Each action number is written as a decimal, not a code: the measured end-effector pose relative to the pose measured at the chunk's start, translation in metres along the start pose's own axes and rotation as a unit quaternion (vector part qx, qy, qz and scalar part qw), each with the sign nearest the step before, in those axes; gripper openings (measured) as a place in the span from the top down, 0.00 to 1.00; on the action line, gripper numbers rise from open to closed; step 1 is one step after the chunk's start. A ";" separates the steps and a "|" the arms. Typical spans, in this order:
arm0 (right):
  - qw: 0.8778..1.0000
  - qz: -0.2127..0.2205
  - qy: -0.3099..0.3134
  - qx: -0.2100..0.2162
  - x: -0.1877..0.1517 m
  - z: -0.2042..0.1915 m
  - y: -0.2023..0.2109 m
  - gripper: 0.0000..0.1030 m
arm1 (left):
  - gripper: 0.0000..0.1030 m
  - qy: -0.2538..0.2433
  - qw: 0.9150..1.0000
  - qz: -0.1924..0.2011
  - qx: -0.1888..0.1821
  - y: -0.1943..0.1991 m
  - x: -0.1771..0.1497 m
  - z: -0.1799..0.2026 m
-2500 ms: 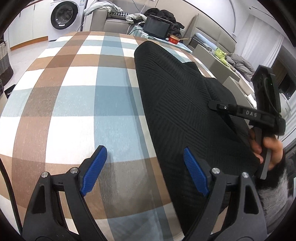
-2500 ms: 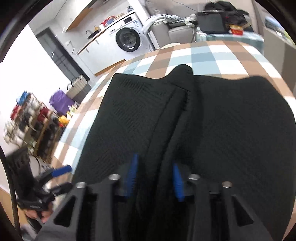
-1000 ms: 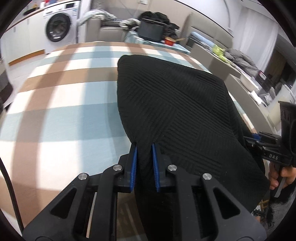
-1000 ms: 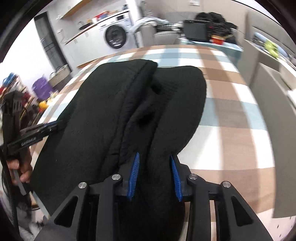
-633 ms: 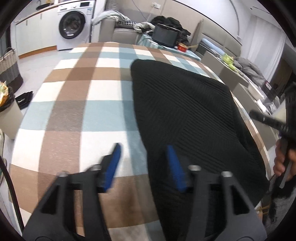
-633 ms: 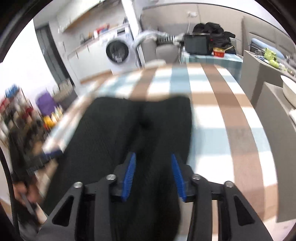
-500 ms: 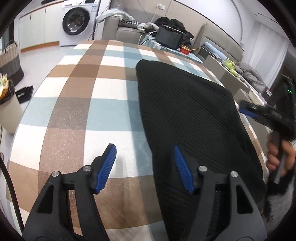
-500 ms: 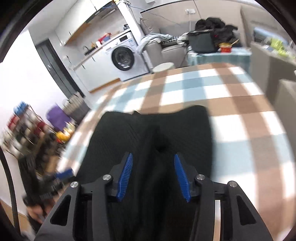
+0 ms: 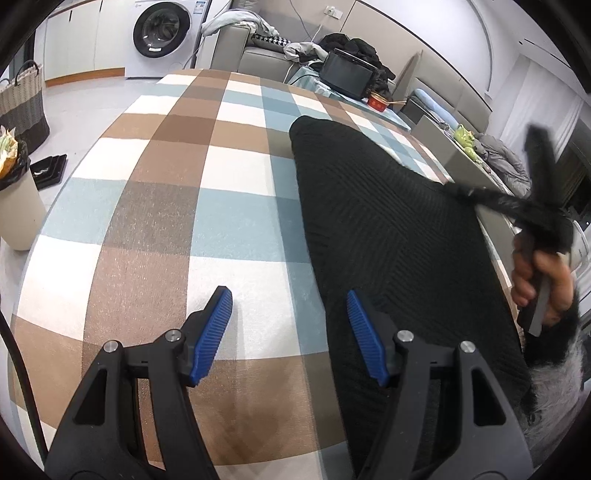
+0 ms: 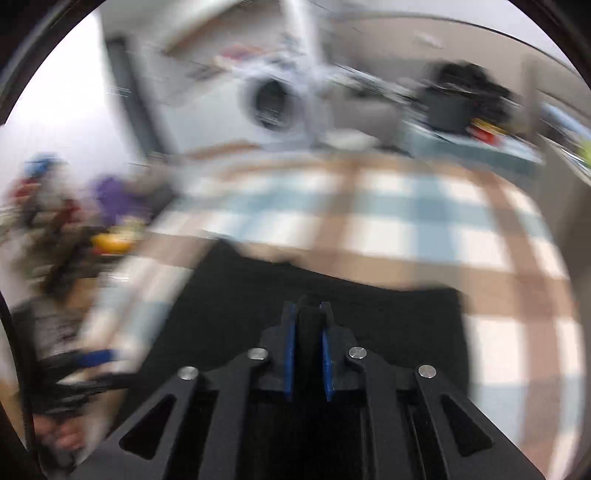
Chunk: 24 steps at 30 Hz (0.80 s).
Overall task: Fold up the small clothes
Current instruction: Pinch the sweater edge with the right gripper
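My left gripper (image 9: 288, 325) stands with its jaws well apart over the checked tablecloth (image 9: 177, 206), its blue pads (image 9: 212, 334) holding nothing. The left pad hangs above bare cloth; the right pad sits above the near left edge of the black knit garment (image 9: 388, 236). Those jaws have just been opening, and they grip nothing now.

Through the left wrist camera, the garment lies flat on the tablecloth, running from about six o'clock near my gripper up toward one o'clock, with a rounded end at the far side. Its ribbed weave shows diagonal lines. At three o'clock I see my right hand (image 9: 543, 284) wrapped around the handle of the right gripper (image 10: 306, 314), which is blurred in that view, its front end over the garment's right edge.

The right wrist camera is heavily smeared. Even so, I can make out the right gripper's blue pads drawn close together with a fold of the black garment (image 10: 306, 332) pinched between them; the jaws have just been closing on it. The rest of the garment spreads dark to either side of the fingers, with the checked tablecloth (image 10: 424, 229) beyond at twelve o'clock. At eight o'clock there, my left gripper (image 10: 92, 358) appears as a blur.

Farther back in the left view, a washing machine (image 9: 162, 33) stands at eleven o'clock and a sofa (image 9: 258, 55) at twelve.
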State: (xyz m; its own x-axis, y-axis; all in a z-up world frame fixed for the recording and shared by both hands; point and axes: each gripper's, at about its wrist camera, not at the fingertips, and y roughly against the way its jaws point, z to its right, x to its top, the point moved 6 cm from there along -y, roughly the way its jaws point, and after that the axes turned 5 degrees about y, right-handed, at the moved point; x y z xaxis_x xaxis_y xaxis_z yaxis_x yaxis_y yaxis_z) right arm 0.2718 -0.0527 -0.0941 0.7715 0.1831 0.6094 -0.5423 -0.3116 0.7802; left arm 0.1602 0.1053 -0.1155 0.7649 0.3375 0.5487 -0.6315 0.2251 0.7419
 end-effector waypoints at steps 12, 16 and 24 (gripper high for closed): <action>0.988 -0.041 -0.058 0.140 -0.080 -0.015 0.045 0.46 | 0.39 0.004 1.000 -0.001 0.001 -0.002 0.001 0.001; 0.993 -0.042 -0.036 0.107 -0.084 -0.021 0.032 0.47 | 0.39 0.001 1.000 0.000 0.003 -0.001 0.000 0.003; 0.990 0.039 0.027 0.133 -0.051 -0.053 0.070 0.90 | 0.39 -0.015 0.999 0.030 0.002 0.023 0.004 0.014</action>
State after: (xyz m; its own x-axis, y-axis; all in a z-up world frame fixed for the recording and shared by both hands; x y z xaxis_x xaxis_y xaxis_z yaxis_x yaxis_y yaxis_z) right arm 0.1767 -0.0348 -0.0629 0.7077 0.1969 0.6786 -0.4868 -0.5602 0.6702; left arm 0.1510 0.0987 -0.0905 0.7291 0.3233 0.6032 -0.6759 0.2020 0.7088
